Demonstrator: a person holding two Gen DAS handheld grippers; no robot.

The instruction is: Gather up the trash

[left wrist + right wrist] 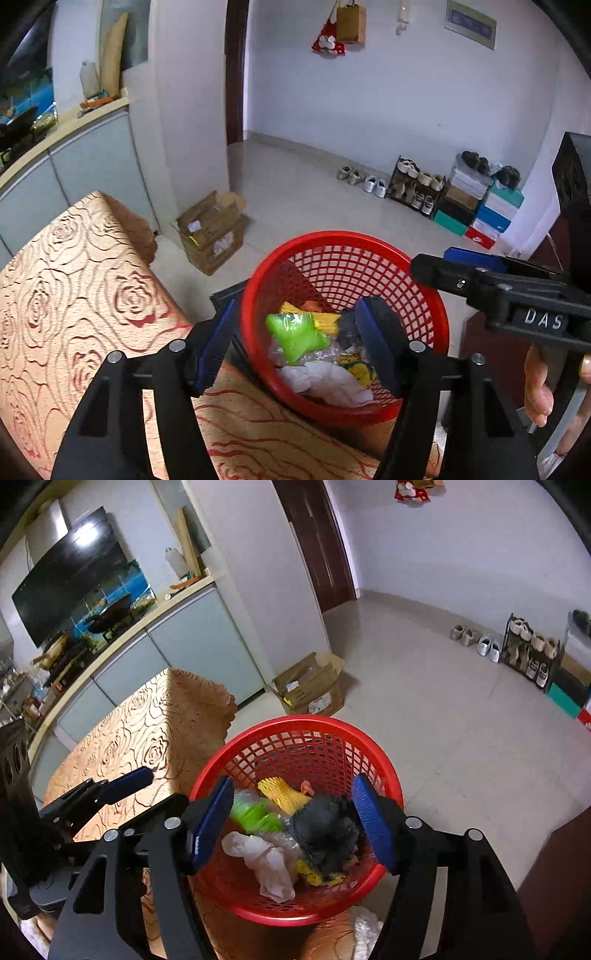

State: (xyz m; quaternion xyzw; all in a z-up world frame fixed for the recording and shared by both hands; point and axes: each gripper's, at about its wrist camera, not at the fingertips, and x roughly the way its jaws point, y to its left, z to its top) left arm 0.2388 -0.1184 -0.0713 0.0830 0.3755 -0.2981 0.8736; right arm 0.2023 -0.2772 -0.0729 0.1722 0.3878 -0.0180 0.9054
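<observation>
The red basket point(424, 295) sits at the edge of the rose-patterned tablecloth point(74, 295), and its near rim is cut off in both views by the black gripper frames, so how it rests on the cloth cannot be made out. Inside lie a green plastic piece point(295, 334), a white tissue point(325, 382), a yellow net point(325, 319), clear film that is hard to tell apart from the tissue, and a dark crumpled bag point(327, 834). The left gripper point(299, 347) hangs above the basket with its blue pads spread wide, nothing between them; its right pad hides most of the dark bag in the left wrist view. The right gripper point(291, 825) is also spread wide and empty over the basket, and only its camera shows the dark bag whole, lying on the right side of the pile. The left wrist view alone shows the right gripper from the side with the person's hand point(539, 387) on its handle, partly cut by the frame edge. The right wrist view alone shows a white crumpled piece point(365, 928) on the cloth just beside the basket, half hidden behind the gripper arm. A cardboard box point(314, 690) stands on the floor beyond.
</observation>
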